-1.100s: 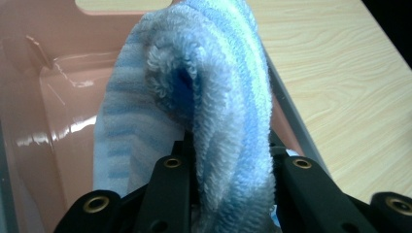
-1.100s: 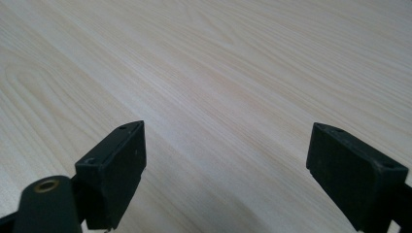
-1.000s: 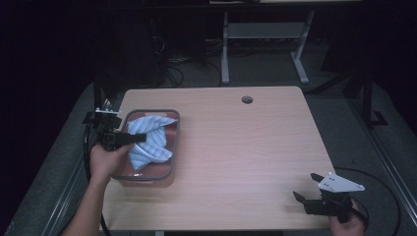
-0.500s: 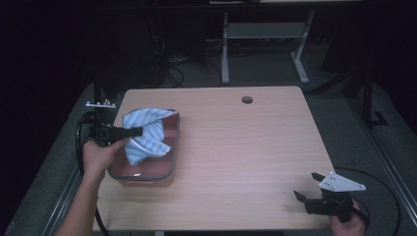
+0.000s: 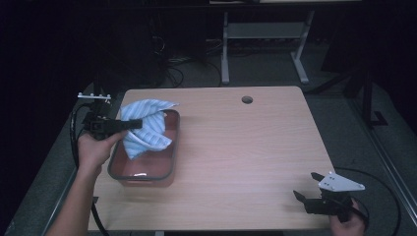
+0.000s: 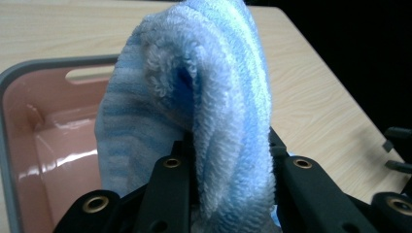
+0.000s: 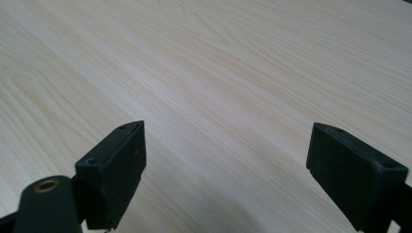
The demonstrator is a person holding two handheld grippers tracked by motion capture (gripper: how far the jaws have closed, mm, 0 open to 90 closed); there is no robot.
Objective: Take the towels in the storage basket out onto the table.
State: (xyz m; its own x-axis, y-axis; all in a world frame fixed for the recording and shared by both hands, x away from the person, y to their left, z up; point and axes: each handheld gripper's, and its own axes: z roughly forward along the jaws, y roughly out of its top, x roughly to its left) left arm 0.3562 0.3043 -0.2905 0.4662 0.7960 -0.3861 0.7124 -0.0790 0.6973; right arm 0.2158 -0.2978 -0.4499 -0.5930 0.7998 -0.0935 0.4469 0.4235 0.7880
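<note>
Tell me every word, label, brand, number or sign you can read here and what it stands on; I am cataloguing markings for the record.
None: no readable text stands on the blue striped terry towel, the pink plastic tub with a grey rim, the light wooden table, the left gripper or the right gripper.

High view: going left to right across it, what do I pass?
Left gripper → striped towel → cable hole in the table → right gripper.
</note>
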